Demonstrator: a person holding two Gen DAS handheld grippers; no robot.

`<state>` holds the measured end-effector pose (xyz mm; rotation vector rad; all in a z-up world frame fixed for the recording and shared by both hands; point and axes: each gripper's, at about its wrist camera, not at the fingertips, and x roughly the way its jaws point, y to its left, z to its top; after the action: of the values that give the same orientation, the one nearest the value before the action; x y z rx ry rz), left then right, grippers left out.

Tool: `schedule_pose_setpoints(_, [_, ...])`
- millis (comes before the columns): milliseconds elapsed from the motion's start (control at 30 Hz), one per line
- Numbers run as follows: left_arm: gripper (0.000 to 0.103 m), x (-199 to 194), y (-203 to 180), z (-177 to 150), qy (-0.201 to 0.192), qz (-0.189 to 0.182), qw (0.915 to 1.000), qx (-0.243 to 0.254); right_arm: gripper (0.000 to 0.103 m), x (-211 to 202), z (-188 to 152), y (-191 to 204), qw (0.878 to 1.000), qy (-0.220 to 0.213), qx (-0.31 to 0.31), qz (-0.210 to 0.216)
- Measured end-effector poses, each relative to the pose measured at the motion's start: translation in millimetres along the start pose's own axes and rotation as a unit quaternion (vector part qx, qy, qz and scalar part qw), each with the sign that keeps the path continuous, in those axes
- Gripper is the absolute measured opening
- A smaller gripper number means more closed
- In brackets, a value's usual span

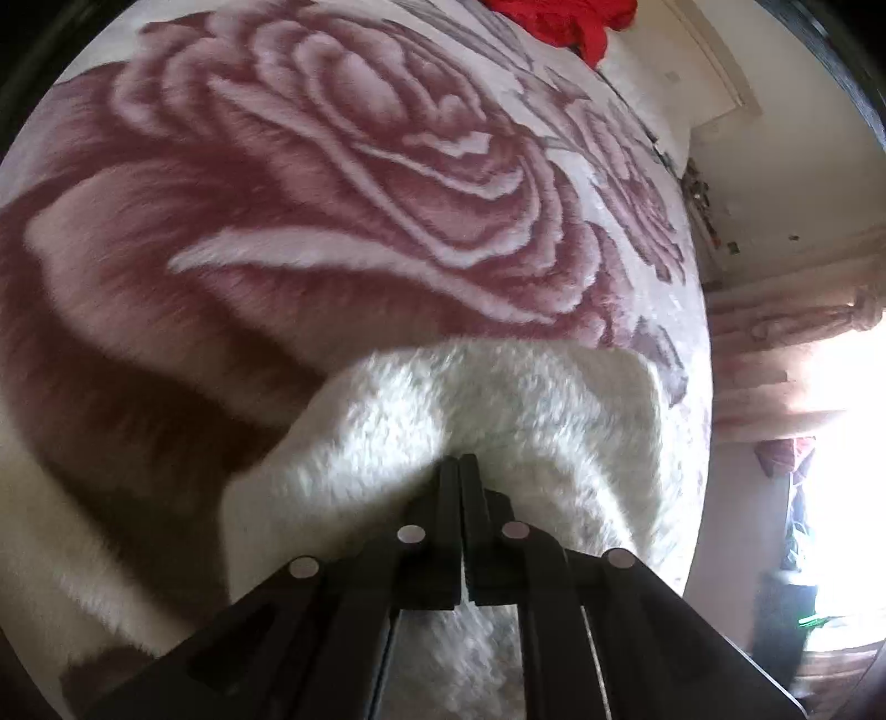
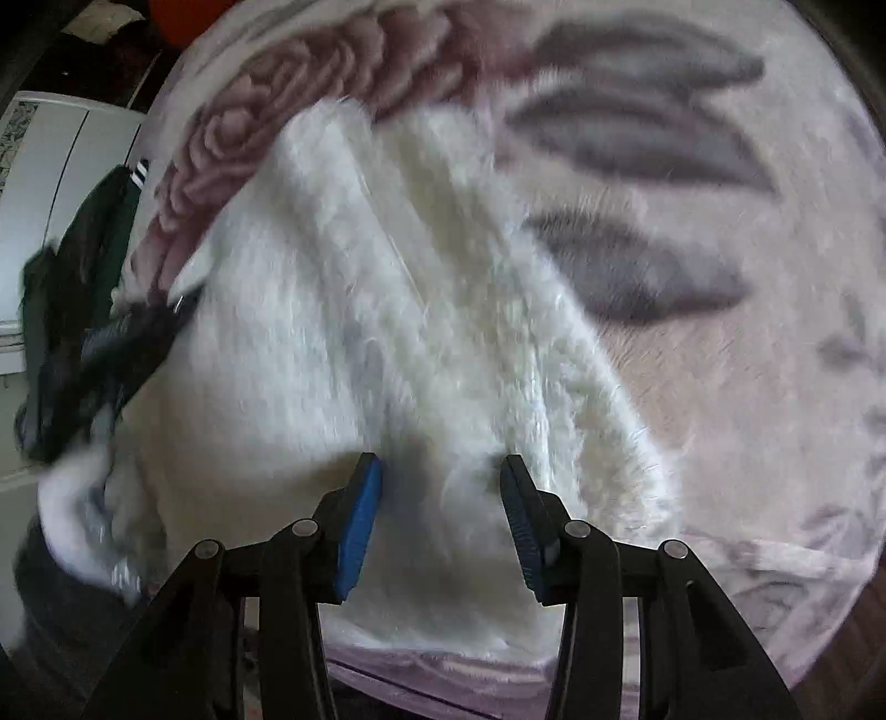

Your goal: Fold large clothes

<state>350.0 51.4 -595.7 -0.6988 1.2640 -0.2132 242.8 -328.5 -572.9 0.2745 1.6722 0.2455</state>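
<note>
A white fluffy garment [image 1: 498, 410] lies on a plush blanket printed with large pink roses [image 1: 277, 194]. My left gripper [image 1: 460, 459] is shut on a raised fold of the garment, and the fabric drapes down around its black fingers. In the right wrist view the garment [image 2: 343, 332] spreads in long folds across the blanket [image 2: 692, 360]. My right gripper [image 2: 443, 471] points steeply down at it. Its blue pads [image 2: 360, 515] stand apart with fluffy fabric in the gap, and I see no pinch.
A red cloth [image 1: 570, 22] lies at the blanket's far edge. Dark clothes [image 2: 83, 288] hang at the left beside a white cabinet [image 2: 55, 166]. The blanket's edge and a dark floor [image 2: 847, 653] show at lower right. A bright window [image 1: 853, 443] is at the right.
</note>
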Motion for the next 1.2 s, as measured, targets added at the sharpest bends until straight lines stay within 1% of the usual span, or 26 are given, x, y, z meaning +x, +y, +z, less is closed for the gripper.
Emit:
schedule_pose_setpoints(67, [0.004,-9.9,-13.2,4.7,0.004,0.010,0.9998,0.014,0.047,24.4,6.5,-7.6,1.000,0.014,0.007,-0.001])
schedule_pose_setpoints(100, [0.004,-18.9,-19.1,4.7,0.003,0.015,0.9996,0.024,0.047,23.6,9.0,-13.4,0.999,0.020,0.029,0.011])
schedule_pose_setpoints(133, [0.004,-33.5,-24.0,1.8,-0.003,0.013,0.9994,0.033,0.050,16.4,9.9,-18.9,0.998,0.022,0.046,0.031])
schedule_pose_setpoints(200, [0.004,-59.0,-27.7,-4.6,-0.013,-0.013,0.9993,0.033,0.050,-7.0,5.5,-31.2,0.995,0.007,0.066,0.070])
schedule_pose_setpoints(233, [0.005,-68.3,-26.0,-6.8,-0.016,-0.016,0.9993,0.030,0.057,-23.4,0.3,-42.2,0.992,-0.011,0.081,0.095])
schedule_pose_setpoints(267, [0.007,-72.1,-24.9,-7.6,-0.018,-0.016,0.9993,0.028,0.064,-34.2,-4.0,-52.4,0.990,-0.021,0.093,0.107])
schedule_pose_setpoints(300, [0.018,-81.9,-19.3,-14.7,-0.021,-0.013,0.9995,0.020,0.076,-39.2,-5.8,-58.9,0.988,-0.027,0.101,0.112])
schedule_pose_setpoints(333, [0.036,-87.6,-14.0,-20.7,-0.024,-0.012,0.9996,0.011,0.083,-43.0,-6.9,-67.3,0.987,-0.032,0.105,0.118])
schedule_pose_setpoints(367, [0.047,-92.1,-8.2,-26.9,-0.030,-0.012,0.9995,-0.001,0.084,-41.9,-5.8,-71.7,0.987,-0.031,0.101,0.118])
schedule_pose_setpoints(400, [0.062,-97.2,3.0,-38.7,-0.036,-0.011,0.9991,-0.022,0.085,-38.4,-4.1,-73.7,0.988,-0.027,0.096,0.115])
schedule_pose_setpoints(467, [0.062,-97.8,15.8,-55.2,-0.038,-0.014,0.9978,-0.052,0.085,-23.6,1.1,-67.3,0.989,-0.005,0.075,0.126])
schedule_pose_setpoints(500, [0.062,-94.9,25.1,-67.4,-0.032,-0.012,0.9968,-0.073,0.085,-11.6,3.3,-59.4,0.988,0.013,0.058,0.142])
schedule_pose_setpoints(567, [0.062,-87.3,32.6,-82.8,-0.019,-0.009,0.9958,-0.089,0.085,9.6,0.8,-48.1,0.986,0.041,0.042,0.155])
schedule_pose_setpoints(600, [0.063,-82.4,35.3,-90.2,-0.014,-0.007,0.9956,-0.092,0.086,19.2,-0.8,-42.8,0.985,0.054,0.040,0.160])
schedule_pose_setpoints(700, [0.063,-80.4,39.3,-100.3,-0.030,-0.012,0.9940,-0.105,0.088,33.1,-2.6,-37.0,0.983,0.062,0.038,0.167])
schedule_pose_setpoints(733, [0.063,-80.9,39.6,-100.5,-0.030,-0.016,0.9938,-0.106,0.082,31.5,-5.2,-37.2,0.983,0.061,0.037,0.168])
schedule_pose_setpoints(767, [0.063,-81.7,39.3,-99.9,-0.029,-0.014,0.9938,-0.106,0.047,27.5,-7.5,-36.8,0.981,0.059,0.034,0.181])
schedule_pose_setpoints(800, [0.063,-84.8,38.6,-100.0,-0.029,-0.012,0.9939,-0.106,0.034,18.5,-11.2,-35.6,0.978,0.058,0.026,0.199])
schedule_pose_setpoints(833, [0.062,-88.7,36.1,-99.7,-0.029,-0.010,0.9941,-0.104,0.033,5.5,-12.4,-34.5,0.981,0.043,0.022,0.187])
schedule_pose_setpoints(867, [0.062,-93.4,32.8,-100.4,-0.031,-0.011,0.9944,-0.100,0.030,-9.0,-15.5,-34.8,0.982,0.027,0.017,0.186])
schedule_pose_setpoints(967, [0.062,-104.4,14.8,-104.1,-0.042,-0.025,0.9951,-0.086,0.028,-60.4,-25.5,-40.5,0.988,-0.028,0.010,0.154])
schedule_pose_setpoints(1033, [0.062,-96.5,-4.2,-108.8,-0.037,-0.030,0.9968,-0.065,0.027,-80.3,-25.2,-42.8,0.991,-0.045,-0.001,0.129])
schedule_pose_setpoints(1100, [0.063,-70.5,-21.1,-114.1,-0.014,-0.013,0.9991,-0.038,0.028,-81.1,-21.1,-55.2,0.995,-0.048,-0.005,0.085])
schedule_pose_setpoints(1133, [0.069,-51.4,-27.7,-118.9,0.005,-0.015,0.9995,-0.026,0.028,-71.6,-9.4,-61.4,0.997,-0.039,-0.002,0.063])
schedule_pose_setpoints(1167, [0.074,-38.3,-30.8,-122.3,0.011,0.002,0.9997,-0.021,0.028,-63.3,-5.6,-63.6,0.998,-0.035,0.003,0.046])
schedule_pose_setpoints(1200, [0.081,-30.8,-32.4,-124.9,0.012,0.014,0.9997,-0.017,0.028,-51.4,1.4,-62.8,0.999,-0.025,0.000,0.031])
